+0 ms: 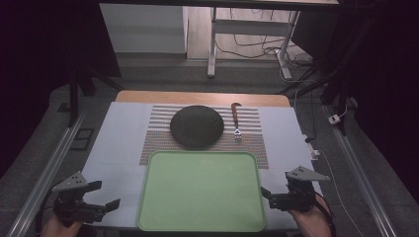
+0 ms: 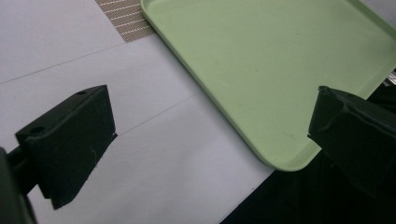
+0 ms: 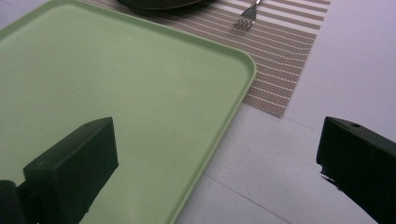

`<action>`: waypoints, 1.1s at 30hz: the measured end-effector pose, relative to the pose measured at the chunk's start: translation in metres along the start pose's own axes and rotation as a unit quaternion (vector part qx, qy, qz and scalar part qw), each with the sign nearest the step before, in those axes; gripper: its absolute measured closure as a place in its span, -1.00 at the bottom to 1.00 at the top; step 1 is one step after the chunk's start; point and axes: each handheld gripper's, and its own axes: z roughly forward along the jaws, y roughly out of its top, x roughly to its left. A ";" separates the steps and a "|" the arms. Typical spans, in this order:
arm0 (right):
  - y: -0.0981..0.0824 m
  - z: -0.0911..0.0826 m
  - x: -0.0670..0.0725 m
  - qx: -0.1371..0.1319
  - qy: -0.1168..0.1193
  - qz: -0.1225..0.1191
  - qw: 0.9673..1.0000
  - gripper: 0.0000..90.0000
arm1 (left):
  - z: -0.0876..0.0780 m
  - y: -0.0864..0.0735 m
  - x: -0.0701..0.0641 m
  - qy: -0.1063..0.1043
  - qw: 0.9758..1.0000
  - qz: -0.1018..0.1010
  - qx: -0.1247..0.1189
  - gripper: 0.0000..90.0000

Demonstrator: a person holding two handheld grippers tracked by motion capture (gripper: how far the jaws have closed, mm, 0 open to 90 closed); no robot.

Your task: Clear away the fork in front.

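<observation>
A white-covered worktop (image 1: 118, 148) carries everything here. On its near half lies a pale green tray (image 1: 200, 190), bare inside, its far edge overlapping a striped placemat (image 1: 252, 140) that reaches toward the back of the worktop. A dark round plate (image 1: 196, 126) sits on the placemat just beyond the tray, and a fork (image 1: 236, 121) with a brown handle lies just beside the plate on its right, tines toward the tray. The left hand-held gripper (image 1: 101, 195) hovers at the tray's near left corner, jaws wide apart and holding nothing; its own view looks across white covering to the tray's rounded corner (image 2: 285, 163). The right hand-held gripper (image 1: 267, 195) hangs at the tray's right edge, jaws likewise spread wide and empty, with the tray rim (image 3: 238, 93), the placemat (image 3: 285, 42) and the fork tines (image 3: 245, 19) ahead of it.
</observation>
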 end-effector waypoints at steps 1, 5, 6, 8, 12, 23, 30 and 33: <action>0.001 0.002 0.000 0.003 0.001 0.000 1.000 -1.00 | 0.000 0.000 0.000 0.000 1.000 -0.001 0.000 -0.99; 0.004 0.008 -0.002 0.009 0.008 0.007 1.000 -1.00 | 0.000 0.000 0.001 0.000 1.000 -0.002 -0.001 -0.99; 0.005 0.009 -0.002 0.012 0.012 0.010 1.000 -1.00 | 0.000 0.000 0.001 0.000 1.000 -0.002 0.000 -0.99; 0.006 0.010 -0.004 0.013 0.016 0.012 1.000 -1.00 | 0.000 0.000 0.001 -0.001 1.000 -0.003 -0.001 -0.99; 0.010 0.014 -0.006 0.014 0.021 0.012 1.000 -1.00 | 0.000 0.000 0.001 -0.001 1.000 -0.003 -0.001 -0.99; 0.023 0.035 -0.011 0.015 0.025 0.023 0.999 -1.00 | 0.000 0.000 0.001 -0.002 1.000 -0.003 0.000 -0.99; 0.032 0.045 -0.014 0.021 0.009 0.002 1.000 -1.00 | 0.000 0.000 0.001 -0.002 1.000 -0.003 0.001 -0.99; 0.034 0.049 -0.015 0.023 0.012 0.006 1.000 -1.00 | 0.001 0.000 0.001 -0.002 1.000 -0.004 0.001 -0.99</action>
